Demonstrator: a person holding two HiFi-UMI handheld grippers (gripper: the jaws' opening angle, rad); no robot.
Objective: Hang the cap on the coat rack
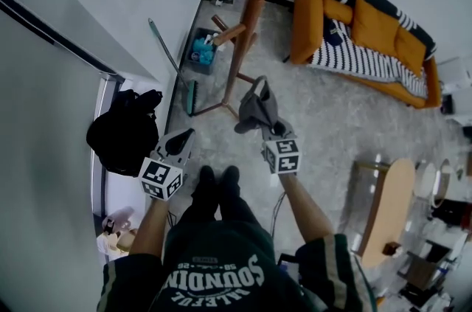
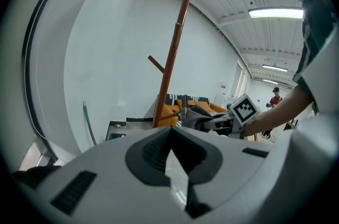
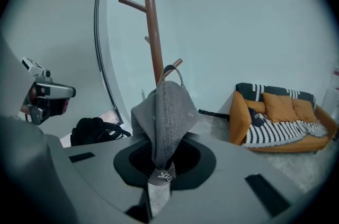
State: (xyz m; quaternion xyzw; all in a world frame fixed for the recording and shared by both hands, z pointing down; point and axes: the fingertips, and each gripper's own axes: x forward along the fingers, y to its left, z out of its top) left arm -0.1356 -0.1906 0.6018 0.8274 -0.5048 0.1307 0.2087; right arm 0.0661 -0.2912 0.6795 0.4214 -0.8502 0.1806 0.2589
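Grey cap is pinched between the jaws of the right tool, which are clamped on its fabric, near the brown wooden coat rack and not yet on a peg; the left tool is closed on nothing, off to its left

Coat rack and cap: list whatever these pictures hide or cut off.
Coat rack top, head view: cut off by the upper edge.
Coat rack base, left gripper view: behind the left gripper's body.
Cap, right gripper view: folded in the right gripper; brim indistinguishable.
Cap label print, same view: too small to read.
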